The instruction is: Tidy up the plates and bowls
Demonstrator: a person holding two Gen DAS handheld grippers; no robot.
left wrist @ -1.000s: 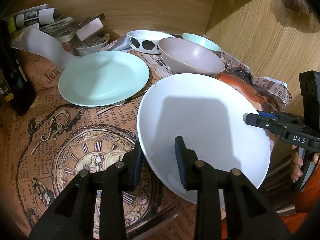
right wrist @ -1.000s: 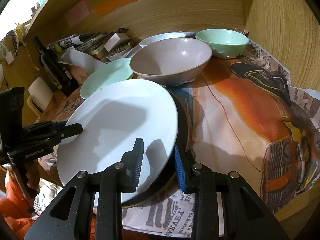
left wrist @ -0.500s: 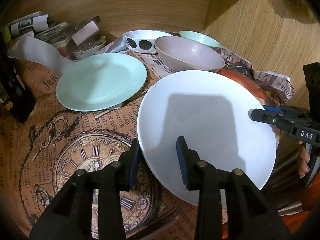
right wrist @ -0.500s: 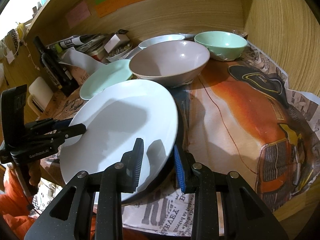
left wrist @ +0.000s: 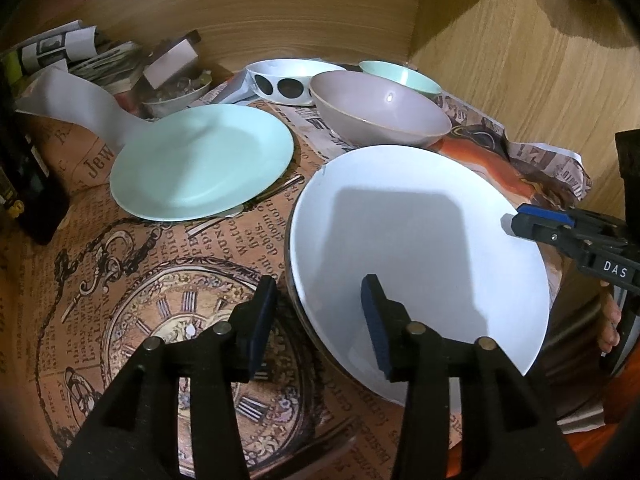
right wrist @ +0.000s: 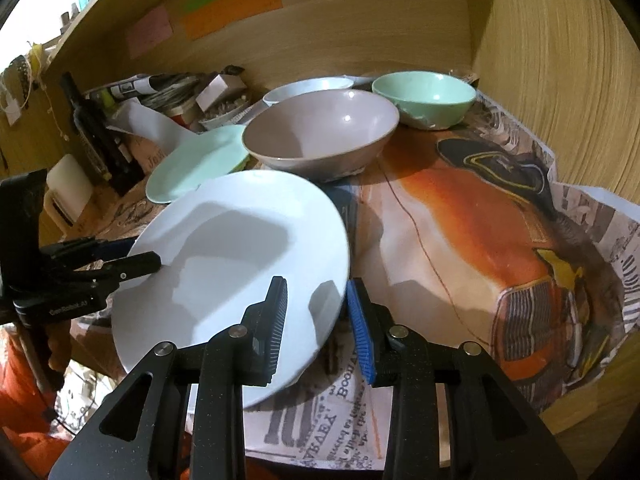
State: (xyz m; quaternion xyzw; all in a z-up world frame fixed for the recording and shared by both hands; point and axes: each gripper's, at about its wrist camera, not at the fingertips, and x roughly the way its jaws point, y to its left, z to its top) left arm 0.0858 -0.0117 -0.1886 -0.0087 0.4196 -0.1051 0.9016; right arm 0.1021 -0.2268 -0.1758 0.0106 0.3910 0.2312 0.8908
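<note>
Plate (left wrist: 420,240) white, lies near table's front edge; our left gripper (left wrist: 320,312) just opening, straddles its rim; right gripper (right wrist: 316,312) easing open round opposite rim.

We see wooden shelf surface covered by printed paper (left wrist: 168,320), clock motif left, orange car print (right wrist: 472,240) right. On paper: mint plate (left wrist: 200,164), mauve bowl (right wrist: 320,136), mint bowl (right wrist: 424,96), white plate (left wrist: 420,240), paper clutter at back.

Wooden wall (right wrist: 360,20), sticky notes (right wrist: 232,8), printed tablecloth (left wrist: 120,320)
</note>
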